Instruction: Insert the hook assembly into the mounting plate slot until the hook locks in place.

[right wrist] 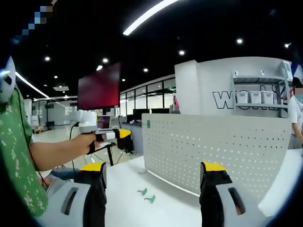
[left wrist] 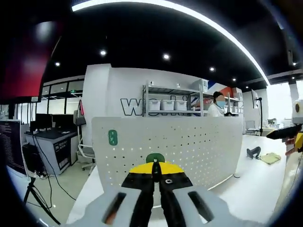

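On the white tabletop (right wrist: pixel 132 189) stood a pegboard (left wrist: pixel 189 146); left gripper (left wrist: pixel 156 171) pinched a green hook (left wrist: pixel 155 158), right gripper (right wrist: pixel 151 182) fingers spread wide.

Left yellow-tipped black gripper (left wrist: pixel 156 176) with jaws pressed together, nothing visible between them. Right yellow-tipped black gripper (right wrist: pixel 154 184) with jaws spread wide apart. Bare forearm (right wrist: pixel 61 150) extended level, gloved hand (right wrist: pixel 98 138) gripping the left gripper's handle.

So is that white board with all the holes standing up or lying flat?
Standing up. The pegboard rises upright from the white table, with a green piece mounted on its face.
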`<act>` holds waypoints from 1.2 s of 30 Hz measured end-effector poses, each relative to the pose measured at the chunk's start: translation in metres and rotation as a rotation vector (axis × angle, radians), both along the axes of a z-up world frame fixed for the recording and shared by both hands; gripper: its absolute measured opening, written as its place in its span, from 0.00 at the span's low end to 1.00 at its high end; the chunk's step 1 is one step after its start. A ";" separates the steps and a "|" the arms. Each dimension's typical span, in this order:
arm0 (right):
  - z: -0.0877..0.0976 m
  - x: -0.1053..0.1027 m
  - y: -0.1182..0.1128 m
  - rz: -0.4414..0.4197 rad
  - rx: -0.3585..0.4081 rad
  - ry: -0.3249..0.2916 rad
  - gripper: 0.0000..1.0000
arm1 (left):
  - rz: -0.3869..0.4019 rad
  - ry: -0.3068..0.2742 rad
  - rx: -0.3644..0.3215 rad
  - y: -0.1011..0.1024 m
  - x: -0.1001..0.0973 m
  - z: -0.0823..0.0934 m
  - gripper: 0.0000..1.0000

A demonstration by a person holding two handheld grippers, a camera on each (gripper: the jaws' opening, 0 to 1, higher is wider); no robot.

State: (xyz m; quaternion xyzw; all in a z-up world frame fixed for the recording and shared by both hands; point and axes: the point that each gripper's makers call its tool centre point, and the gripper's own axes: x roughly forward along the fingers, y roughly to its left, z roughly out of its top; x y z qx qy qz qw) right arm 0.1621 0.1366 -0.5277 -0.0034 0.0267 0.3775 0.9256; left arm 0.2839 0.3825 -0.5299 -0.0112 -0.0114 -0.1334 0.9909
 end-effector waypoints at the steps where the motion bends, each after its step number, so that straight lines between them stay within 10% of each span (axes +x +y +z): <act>1: 0.000 0.002 -0.001 -0.006 -0.001 -0.001 0.83 | 0.008 -0.005 0.005 0.002 0.006 0.003 0.02; 14: -0.003 0.013 -0.001 -0.013 -0.002 0.007 0.83 | 0.063 -0.072 0.003 0.004 0.052 0.035 0.02; 36: -0.003 0.025 -0.007 -0.013 -0.023 0.020 0.83 | 0.116 -0.093 0.030 0.008 0.109 0.031 0.02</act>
